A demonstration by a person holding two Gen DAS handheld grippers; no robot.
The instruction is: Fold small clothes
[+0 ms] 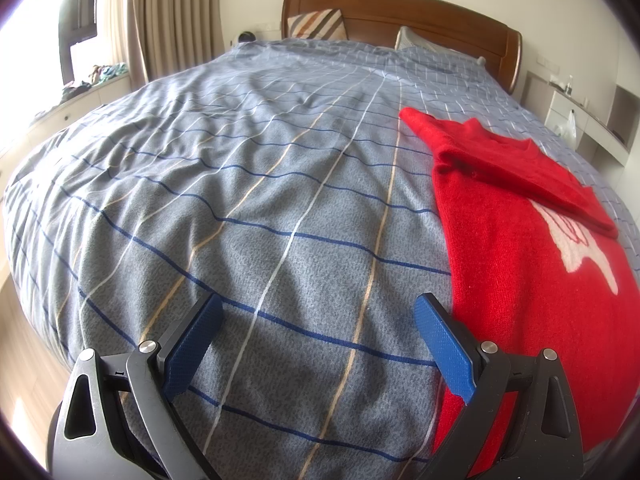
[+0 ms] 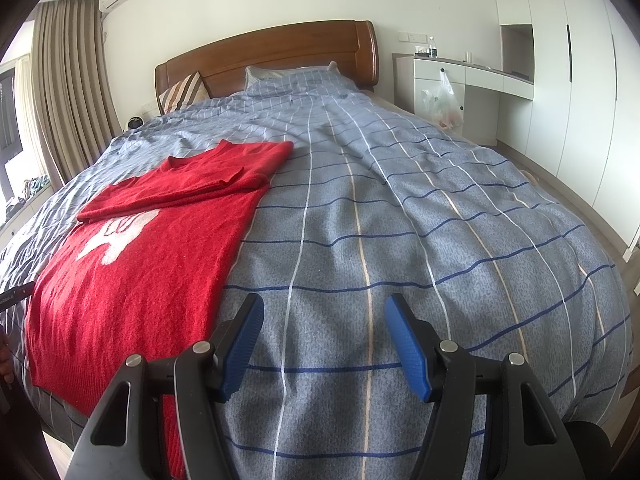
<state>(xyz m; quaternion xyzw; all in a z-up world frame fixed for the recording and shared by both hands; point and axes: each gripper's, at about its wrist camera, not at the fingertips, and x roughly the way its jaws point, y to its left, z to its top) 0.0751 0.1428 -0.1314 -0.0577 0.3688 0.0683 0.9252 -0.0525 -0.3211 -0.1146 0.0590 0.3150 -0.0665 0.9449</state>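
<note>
Now you hover both claws over the bed (image 1: 240, 200), jaws wide and empty. Your left claw (image 1: 318, 344) has the sweater (image 1: 520, 280) just right of it; your right claw (image 2: 324, 344) sees it left, sleeves already crossed, likely awaiting the hem fold.

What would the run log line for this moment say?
left gripper: open, empty | right gripper: open, empty | red sweater: flat on bed, both sleeves folded in
</note>
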